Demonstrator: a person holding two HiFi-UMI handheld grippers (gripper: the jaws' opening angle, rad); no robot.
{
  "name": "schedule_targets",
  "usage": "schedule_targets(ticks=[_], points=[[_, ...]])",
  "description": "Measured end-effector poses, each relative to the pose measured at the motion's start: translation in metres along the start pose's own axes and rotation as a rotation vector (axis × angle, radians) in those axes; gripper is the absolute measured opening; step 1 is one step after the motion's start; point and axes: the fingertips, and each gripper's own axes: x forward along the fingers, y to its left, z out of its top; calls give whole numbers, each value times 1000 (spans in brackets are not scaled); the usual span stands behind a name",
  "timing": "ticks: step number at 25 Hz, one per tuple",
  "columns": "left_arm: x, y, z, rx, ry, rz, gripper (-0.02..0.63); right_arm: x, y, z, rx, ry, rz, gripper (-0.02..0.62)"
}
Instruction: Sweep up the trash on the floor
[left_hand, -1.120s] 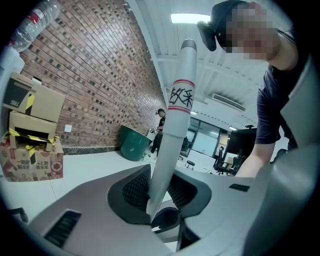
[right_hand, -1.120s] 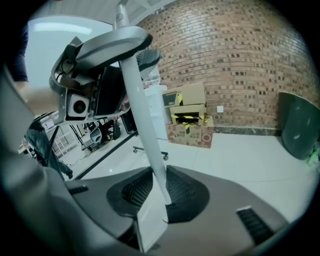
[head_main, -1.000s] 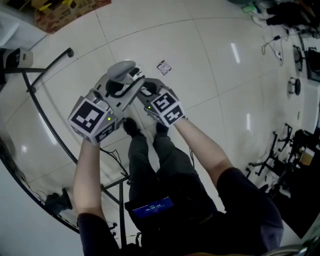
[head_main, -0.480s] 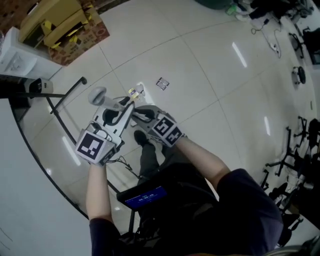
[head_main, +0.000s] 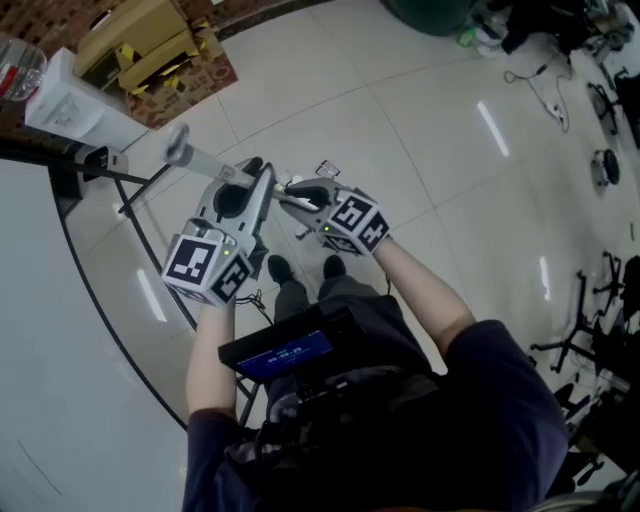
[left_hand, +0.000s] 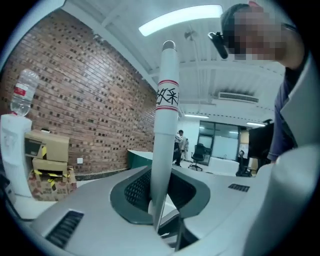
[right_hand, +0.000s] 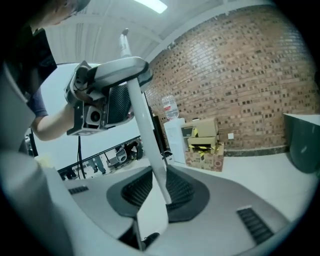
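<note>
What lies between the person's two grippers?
A white handle: the right gripper view shows it running from the right gripper up to the left gripper, whose jaws have just been closing on it.

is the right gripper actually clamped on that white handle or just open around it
Shut on it: the right gripper has its jaws pressed against the white handle from both sides, no gap showing.

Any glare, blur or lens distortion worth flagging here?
Head view: bright streaks of glare on the glossy floor, and straight lines bend near the edges. Left gripper view: fisheye with dark corners, ceiling light blown out. Right gripper view: same fisheye, no obvious blur.
</note>
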Motion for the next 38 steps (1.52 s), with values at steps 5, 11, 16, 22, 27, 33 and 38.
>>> schedule_targets(ticks=[5,11,16,22,27,33,38], points=[[-3,11,10,-173,-73,151,63,-22,5,6,-110,8,-102,106],[-11,22,-17,-399,-118,248,69,-21,17,-41,-366,163,-280,239],[-25,23,-31,-421,-120,226,71,-20,12,-73,-345,228,-346,97],[-41,42,-38,-523,-168,208,81,1,6,-70,-345,231,-387,92],[-60,73,-48,-623,-209,223,87,33,-3,-75,-388,284,-449,109],[-70,91,-57,-702,-220,208,92,44,-6,-81,-366,317,-401,97],[-70,86,-69,-729,-216,163,94,33,-11,-89,-406,381,-323,97]])
